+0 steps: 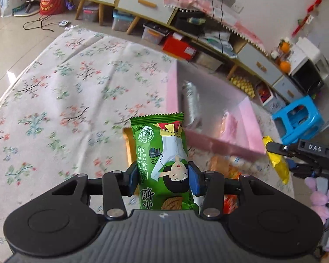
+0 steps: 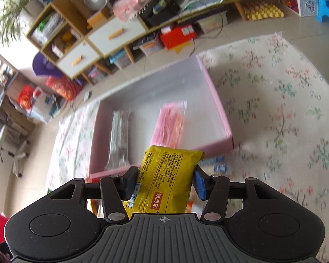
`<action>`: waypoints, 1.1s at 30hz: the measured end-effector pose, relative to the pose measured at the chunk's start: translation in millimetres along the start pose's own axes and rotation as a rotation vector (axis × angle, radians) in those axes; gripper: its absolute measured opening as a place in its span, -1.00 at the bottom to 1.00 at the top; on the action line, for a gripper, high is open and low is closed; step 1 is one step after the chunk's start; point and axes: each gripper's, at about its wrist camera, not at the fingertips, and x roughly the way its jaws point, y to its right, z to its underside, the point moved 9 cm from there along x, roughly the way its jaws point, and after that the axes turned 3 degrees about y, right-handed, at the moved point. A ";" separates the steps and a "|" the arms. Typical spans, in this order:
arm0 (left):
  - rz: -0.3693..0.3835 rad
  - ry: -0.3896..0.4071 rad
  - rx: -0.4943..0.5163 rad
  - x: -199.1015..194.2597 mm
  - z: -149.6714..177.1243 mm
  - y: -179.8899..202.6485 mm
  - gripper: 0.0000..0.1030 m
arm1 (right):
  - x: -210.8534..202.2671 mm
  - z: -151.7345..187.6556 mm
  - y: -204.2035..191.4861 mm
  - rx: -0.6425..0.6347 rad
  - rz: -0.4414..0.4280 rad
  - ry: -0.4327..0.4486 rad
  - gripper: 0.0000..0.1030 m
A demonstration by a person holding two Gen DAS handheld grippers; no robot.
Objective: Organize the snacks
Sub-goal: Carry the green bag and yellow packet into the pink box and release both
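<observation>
- Your left gripper (image 1: 163, 180) clamps a green snack packet (image 1: 162, 153) between its blue pads, the packet standing upright above the floral rug (image 1: 65, 92), just short of the pink storage box (image 1: 226, 146).
- Your right gripper (image 2: 164, 183) pinches a yellow snack packet (image 2: 168, 175), jaws closed against both its sides; from the left wrist camera the same packet (image 1: 278, 164) shows at the right edge, held in the black fingers.
- The pink storage box (image 2: 217, 100) sits on the rug ahead of you, holding a silver packet (image 2: 119, 138) along its left wall and a pink-orange packet (image 2: 170, 126) near its middle.
- More snacks (image 1: 226, 166) lie blurred on the rug beside the box.
</observation>
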 end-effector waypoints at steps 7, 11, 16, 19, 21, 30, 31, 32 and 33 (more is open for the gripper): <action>0.028 0.022 0.006 24.1 -28.9 32.6 -0.19 | 18.0 -29.3 8.9 -0.027 0.027 0.069 0.01; 0.076 0.008 0.058 51.9 -48.7 59.8 -0.19 | 38.7 -38.2 7.1 -0.117 0.110 0.084 0.01; 0.132 -0.022 0.093 98.0 -50.3 81.1 -0.19 | 63.2 -39.5 1.0 -0.221 0.164 0.061 0.01; 0.094 -0.026 0.148 118.7 -50.1 82.8 -0.19 | 76.7 -40.7 -0.7 -0.273 0.189 0.041 0.01; 0.081 -0.012 0.186 128.5 -50.9 85.9 -0.19 | 85.8 -42.0 -1.4 -0.300 0.191 0.028 0.01; 0.082 0.003 0.183 153.8 -54.8 77.0 -0.19 | 114.0 -54.1 -5.6 -0.325 0.107 0.049 -0.01; 0.093 0.008 0.171 154.2 -56.2 76.4 -0.19 | 116.4 -56.3 -5.0 -0.316 0.094 0.055 -0.02; 0.101 0.016 0.164 153.9 -57.5 76.7 -0.19 | 118.4 -58.7 -4.1 -0.304 0.083 0.062 -0.02; 0.098 0.020 0.161 153.5 -58.5 76.3 -0.19 | 119.7 -61.6 -3.5 -0.295 0.076 0.069 -0.02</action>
